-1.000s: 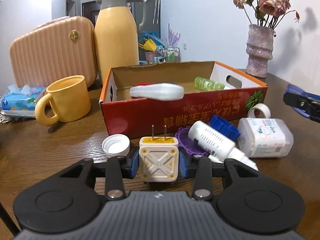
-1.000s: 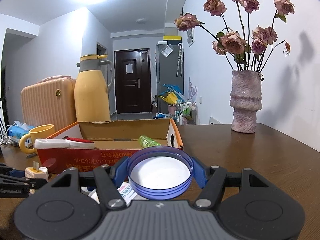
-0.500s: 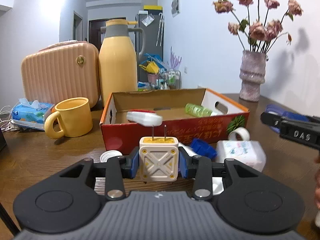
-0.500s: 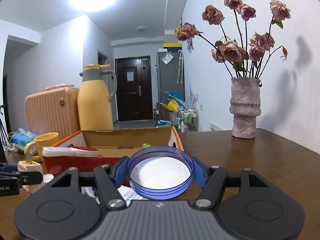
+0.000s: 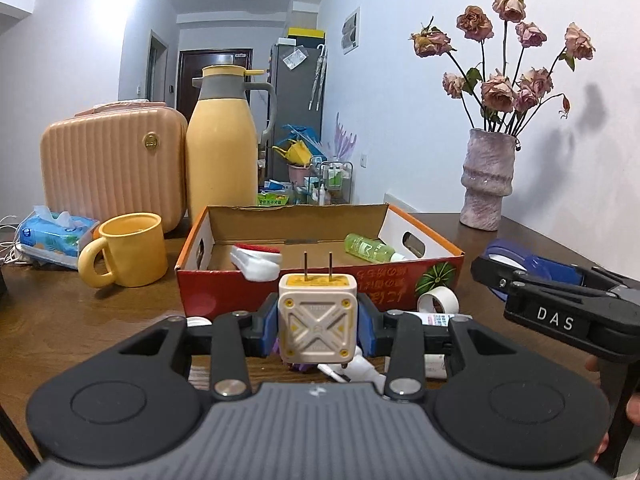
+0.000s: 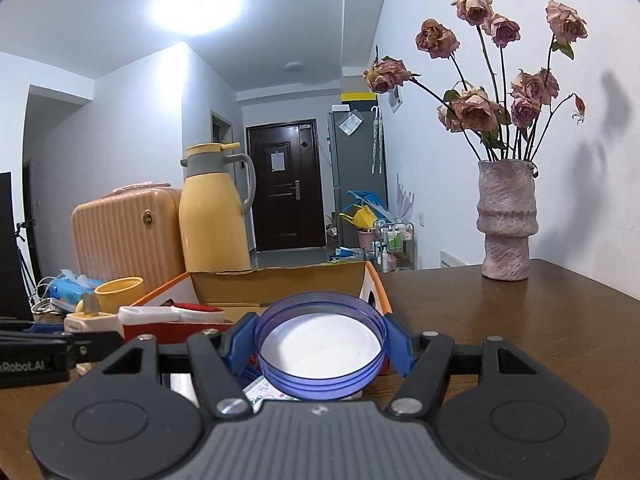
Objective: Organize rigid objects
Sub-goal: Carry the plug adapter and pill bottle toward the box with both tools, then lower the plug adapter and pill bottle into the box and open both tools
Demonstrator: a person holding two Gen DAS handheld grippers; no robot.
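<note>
Above the wooden counter [image 5: 100, 320], just short of the red cardboard box [image 5: 320, 280], the left tongs [image 5: 318, 326] are clamped on a cream plug adapter [image 5: 317, 322], prongs pointing up. The right tongs [image 6: 322, 344] grip a blue lid [image 6: 320, 350] by its rim, white inside facing the camera, at the box's right end. Inside the box lie a green bottle [image 5: 370, 248] and a white and red item [image 5: 256, 260], hard to identify from this angle. A tape roll [image 5: 438, 300] sits on the counter beside the box front. A yellow mug [image 5: 128, 250] stands left of the box, a thermos [image 5: 222, 144] and vase [image 5: 486, 184] behind.
</note>
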